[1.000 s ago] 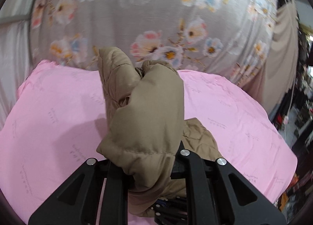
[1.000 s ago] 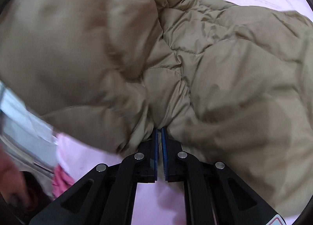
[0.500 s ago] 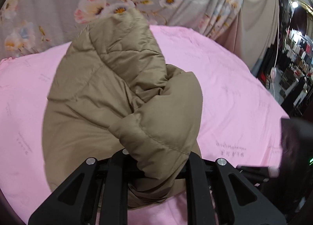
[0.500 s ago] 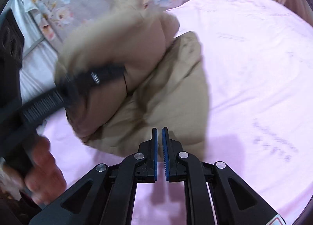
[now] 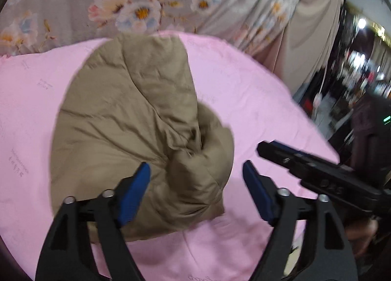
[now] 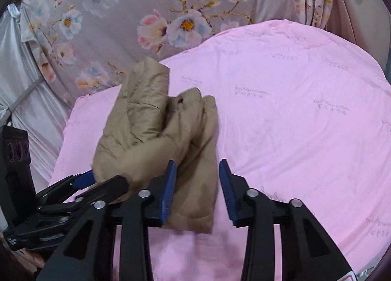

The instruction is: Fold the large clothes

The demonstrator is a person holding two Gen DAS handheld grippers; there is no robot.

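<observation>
A tan quilted puffer jacket [image 5: 136,134] lies bunched on the pink sheet [image 5: 244,100]. It also shows in the right wrist view [image 6: 158,134]. My left gripper [image 5: 196,173] is open and empty, its jaws wide apart just above the jacket's near edge. My right gripper [image 6: 197,171] is open and empty, close over the jacket's near right edge. The right gripper's black body [image 5: 317,171] shows at the right of the left wrist view. The left gripper [image 6: 80,183] shows at the lower left of the right wrist view, against the jacket.
A grey floral curtain [image 6: 146,12] hangs behind the pink sheet. A beige curtain [image 5: 312,24] hangs at the right, with a dark shop area [image 5: 361,73] beyond the sheet's right edge. White cloth [image 6: 22,80] hangs at the far left.
My left gripper has opened and let go of the jacket, which now rests on the sheet. My right gripper has opened from shut and moved nearer the jacket's edge.
</observation>
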